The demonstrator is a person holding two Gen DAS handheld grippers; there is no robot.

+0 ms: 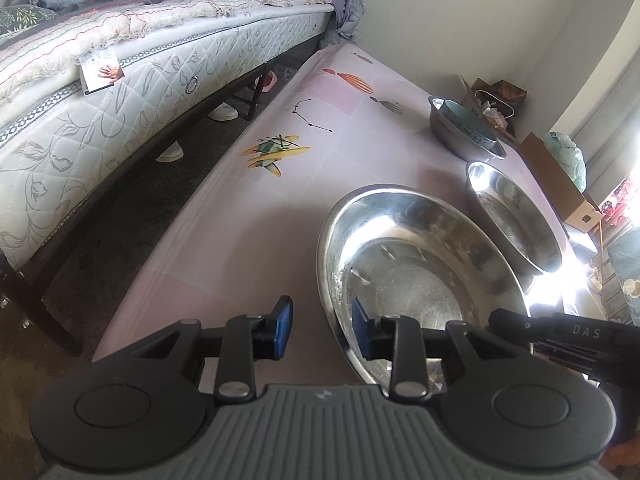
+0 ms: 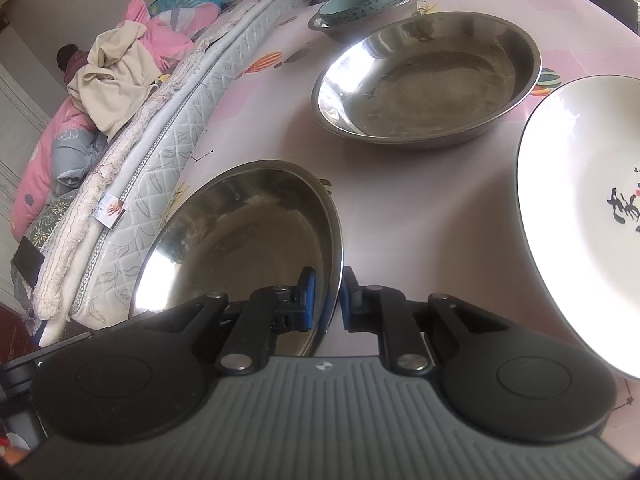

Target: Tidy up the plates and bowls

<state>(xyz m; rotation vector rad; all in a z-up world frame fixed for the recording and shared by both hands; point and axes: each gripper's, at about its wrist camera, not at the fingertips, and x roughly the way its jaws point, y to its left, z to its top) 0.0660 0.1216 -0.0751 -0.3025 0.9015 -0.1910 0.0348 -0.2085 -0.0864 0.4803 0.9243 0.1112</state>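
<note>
A steel plate [image 2: 240,232] is held by its rim in my right gripper [image 2: 327,300], which is shut on it; it also shows in the left wrist view [image 1: 408,256]. My left gripper [image 1: 322,330] is open with the plate's near-left rim between its fingers, one finger inside the plate and one outside. A second steel plate [image 2: 432,80] [image 1: 516,216] lies farther back. A teal ceramic bowl [image 2: 360,2] [image 1: 468,124] sits inside a steel bowl [image 2: 408,0] [image 1: 460,140] at the far end. A white plate with a dark print [image 2: 580,216] lies at the right.
The dishes stand on a table with a pink patterned cloth [image 1: 280,184]. A bed with a quilted mattress [image 1: 120,96] and heaped bedding runs along the table's left side. A cardboard box [image 1: 560,184] and bags sit by the wall at the right.
</note>
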